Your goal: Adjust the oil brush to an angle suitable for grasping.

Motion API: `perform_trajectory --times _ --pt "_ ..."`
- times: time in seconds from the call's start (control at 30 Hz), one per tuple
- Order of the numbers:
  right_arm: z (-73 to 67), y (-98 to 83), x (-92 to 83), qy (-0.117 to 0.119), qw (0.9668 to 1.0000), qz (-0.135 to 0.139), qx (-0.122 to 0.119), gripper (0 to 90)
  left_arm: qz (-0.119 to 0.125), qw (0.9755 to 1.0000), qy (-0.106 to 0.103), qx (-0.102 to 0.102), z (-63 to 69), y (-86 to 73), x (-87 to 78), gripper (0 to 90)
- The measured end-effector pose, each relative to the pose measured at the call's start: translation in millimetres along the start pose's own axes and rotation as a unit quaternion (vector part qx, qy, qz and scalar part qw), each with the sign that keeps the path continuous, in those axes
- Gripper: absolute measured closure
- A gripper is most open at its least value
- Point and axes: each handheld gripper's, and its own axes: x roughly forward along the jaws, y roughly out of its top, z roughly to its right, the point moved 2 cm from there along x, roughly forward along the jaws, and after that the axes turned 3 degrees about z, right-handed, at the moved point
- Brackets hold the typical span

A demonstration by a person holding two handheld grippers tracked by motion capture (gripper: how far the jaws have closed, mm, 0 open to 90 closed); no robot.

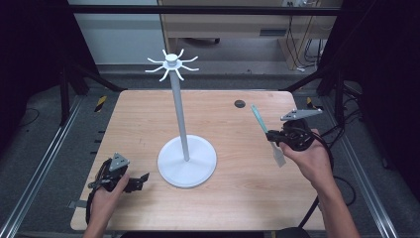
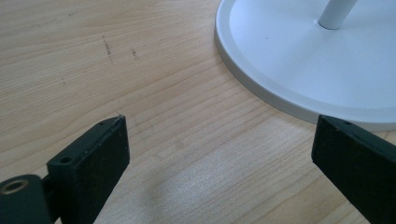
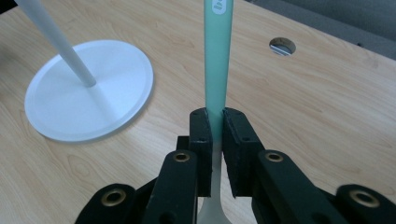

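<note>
**Spatula clamped in my right tool, left tool spread by the stand**

Nearest me, my left hand [image 1: 106, 196] rests low at the near left corner of the bench [image 1: 148, 119], a pale wood-grain top with rounded corners. My left tool [image 1: 141, 181] lies just over the surface with its flat, matte black jaws spread wide and nothing between them; in the left gripper view [image 2: 219, 154] they frame bare grain, and the smooth rim of the white round base [image 2: 299, 70] sits just beyond the right jaw.

On the other side, my right hand [image 1: 309, 161] holds the right tool [image 1: 274, 136] above the bench. Its jaws are pressed tight on a spatula [image 1: 267, 134], pinching the neck where the mint-green handle meets the pale, translucent blade. In the right gripper view [image 3: 215, 126] the slim handle [image 3: 218, 56] runs up and away from me.

Mid-bench stands the white stand [image 1: 179, 109]: a flat disc base, a thin pole, and a crown of curved hooks [image 1: 172, 64] at the top. Farther back, a small round dark hole [image 1: 239, 103] marks the bench top.
</note>
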Motion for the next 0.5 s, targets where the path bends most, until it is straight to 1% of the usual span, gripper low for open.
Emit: perform_trajectory --times 0.13,0.27,0.5 --pt "-3.2 4.1 -2.2 0.002 0.9999 0.011 -0.001 82.7 0.001 1.0 0.0 0.0 -0.8 0.0 -0.3 3.8" --pt "-8.9 9.8 -4.3 0.003 0.9995 0.03 -0.007 82.7 0.002 1.0 0.0 0.0 -0.9 0.0 -0.4 3.8" --pt "-18.4 15.8 -5.1 0.008 0.9988 0.047 -0.013 82.7 0.001 1.0 0.001 0.0 -1.0 0.0 -0.7 3.8"
